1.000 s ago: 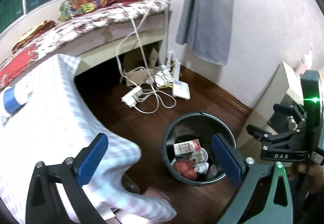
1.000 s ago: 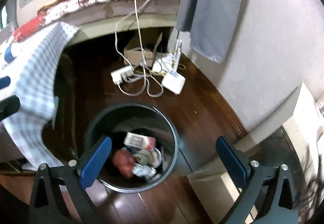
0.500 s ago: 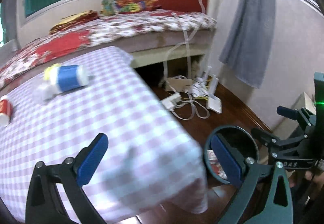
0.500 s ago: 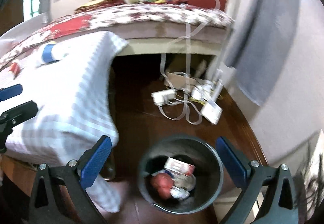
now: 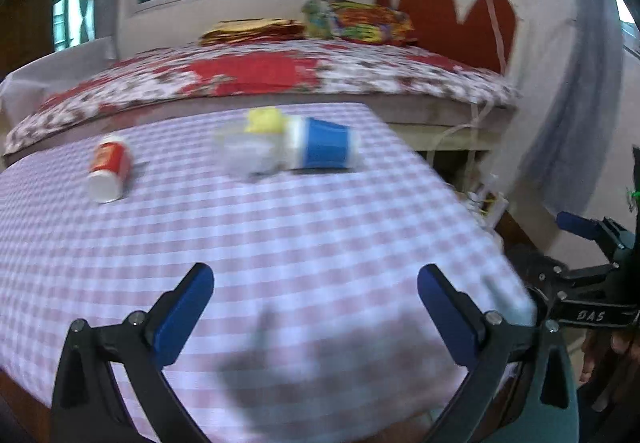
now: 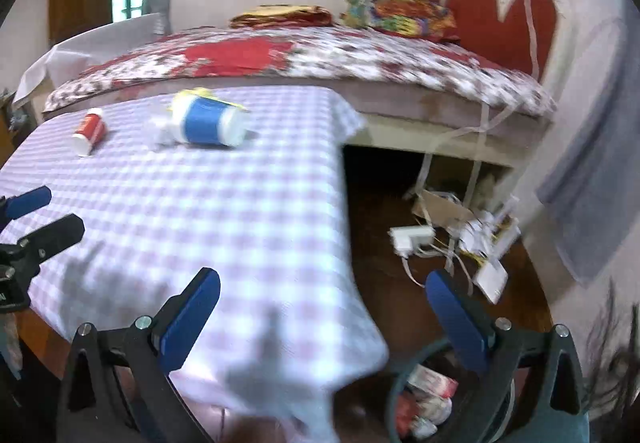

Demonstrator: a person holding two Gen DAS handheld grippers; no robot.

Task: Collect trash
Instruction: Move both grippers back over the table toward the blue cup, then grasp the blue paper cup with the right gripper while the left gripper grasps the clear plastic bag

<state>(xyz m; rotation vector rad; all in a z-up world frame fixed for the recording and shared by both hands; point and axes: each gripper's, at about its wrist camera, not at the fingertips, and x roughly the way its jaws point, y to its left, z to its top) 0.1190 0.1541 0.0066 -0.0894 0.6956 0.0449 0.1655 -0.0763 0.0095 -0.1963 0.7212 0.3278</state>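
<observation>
On the checked tablecloth (image 5: pixel 280 243) (image 6: pixel 224 211) lie a blue-and-white paper cup (image 5: pixel 320 147) (image 6: pixel 210 123) on its side, a yellow scrap (image 5: pixel 264 119) and clear plastic (image 5: pixel 246 151) beside it, and a small red-and-white cup (image 5: pixel 108 169) (image 6: pixel 89 131) further left. My left gripper (image 5: pixel 316 313) hovers open over the near part of the table, empty. My right gripper (image 6: pixel 322 319) is open and empty above the table's right corner. The dark trash bin (image 6: pixel 424 395) with several pieces of trash sits on the floor below it.
A bed (image 6: pixel 320 59) with a floral cover, folded cloth and a pillow runs behind the table. Power strips and cables (image 6: pixel 452 239) lie on the wooden floor by the wall. A grey cloth (image 6: pixel 592 179) hangs at the right. The other gripper (image 5: pixel 592 283) shows at the right edge.
Both views have swung up and left from the bin to the table top. The bin has dropped to the lower edge of the right wrist view. Both grippers stay open and empty.
</observation>
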